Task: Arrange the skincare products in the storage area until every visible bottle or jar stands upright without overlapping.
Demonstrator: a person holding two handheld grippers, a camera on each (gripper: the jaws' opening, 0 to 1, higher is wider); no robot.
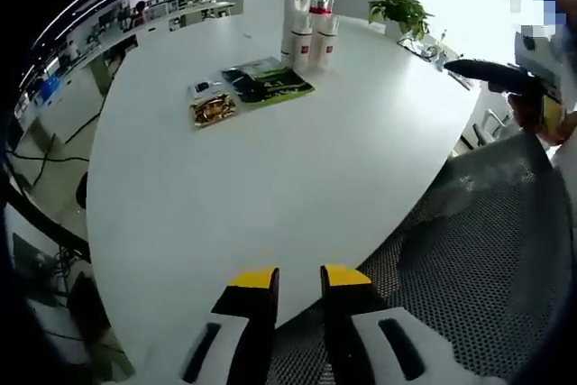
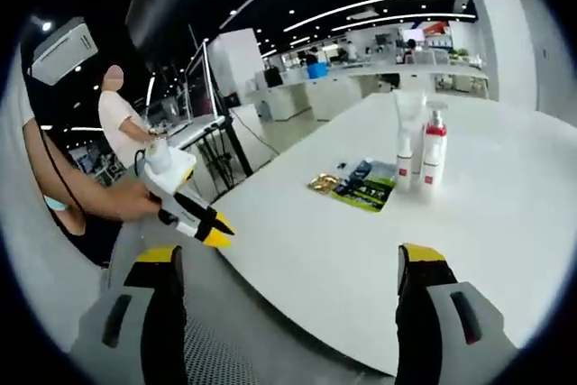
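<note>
Two grippers are off the white table [image 1: 270,178], so we judge no product handled yet. Left gripper [image 1: 297,279] hangs at the table's near edge, jaws close together with a narrow gap, grasping nothing. Right gripper [image 2: 288,259] stands released, jaws wide apart, gripping nothing. At the table's far side we see the skincare bottles [image 1: 308,32] upright, bunched touching; flat sachets [image 1: 243,92] lie just beside them, nearer us. We judge the wide jaws suit an approach to the bottles.
</note>
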